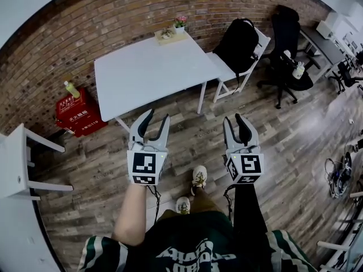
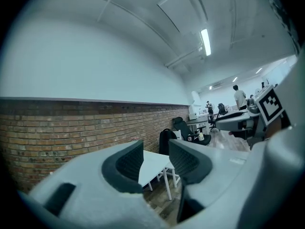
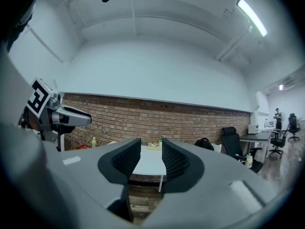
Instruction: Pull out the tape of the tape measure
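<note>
No tape measure shows in any view. In the head view my left gripper [image 1: 158, 118] and right gripper [image 1: 235, 119] are held side by side in the air over the wooden floor, pointing at the white table [image 1: 147, 67]. Both stand open with nothing between the jaws. The left gripper view shows my left gripper [image 2: 155, 149] with only the table's corner and floor in its gap. Through the gap of my right gripper [image 3: 150, 147] only the table and brick wall show. The person's shoes are below the grippers.
A wooden tray [image 1: 166, 35] and a small flower pot [image 1: 180, 21] sit at the table's far corner. A white chair with a black backpack [image 1: 238, 41] and a black office chair [image 1: 286, 38] stand to the right. A red crate [image 1: 76, 113] sits at the brick wall on the left.
</note>
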The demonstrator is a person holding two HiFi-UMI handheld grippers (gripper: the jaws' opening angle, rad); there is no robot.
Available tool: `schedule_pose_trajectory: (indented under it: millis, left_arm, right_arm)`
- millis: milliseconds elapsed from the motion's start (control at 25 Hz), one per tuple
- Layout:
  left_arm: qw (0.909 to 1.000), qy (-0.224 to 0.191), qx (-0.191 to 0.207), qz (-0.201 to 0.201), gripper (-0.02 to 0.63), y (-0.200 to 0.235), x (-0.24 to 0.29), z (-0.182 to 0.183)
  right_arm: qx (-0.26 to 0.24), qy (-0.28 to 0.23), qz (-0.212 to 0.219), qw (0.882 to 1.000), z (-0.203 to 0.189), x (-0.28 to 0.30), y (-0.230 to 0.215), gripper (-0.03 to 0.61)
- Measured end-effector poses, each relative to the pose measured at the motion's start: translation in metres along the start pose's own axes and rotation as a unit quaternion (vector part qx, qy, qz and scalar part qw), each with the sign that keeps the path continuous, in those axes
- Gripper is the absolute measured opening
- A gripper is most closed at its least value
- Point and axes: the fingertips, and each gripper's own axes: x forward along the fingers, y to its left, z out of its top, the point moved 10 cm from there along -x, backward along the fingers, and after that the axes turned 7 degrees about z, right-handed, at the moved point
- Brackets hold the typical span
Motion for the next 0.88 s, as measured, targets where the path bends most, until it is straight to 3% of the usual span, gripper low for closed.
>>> schedule_pose_trajectory:
  millis: [440,880]
  left_arm:
    - [0.9997,-0.002,-0.022,-0.005,0.163,-0.001,0.077,0.004]
    - [0.9997,-0.009,-0.016,0.015,0.163,-0.001,0.177,0.023]
  right_arm:
    - [-0.001,0.001,0.025,1.000,-0.005,0.068,-0.060,0.170]
    - [0.009,-0.009,0.049,0.999,-0.006,0.155,-0.136,0.178]
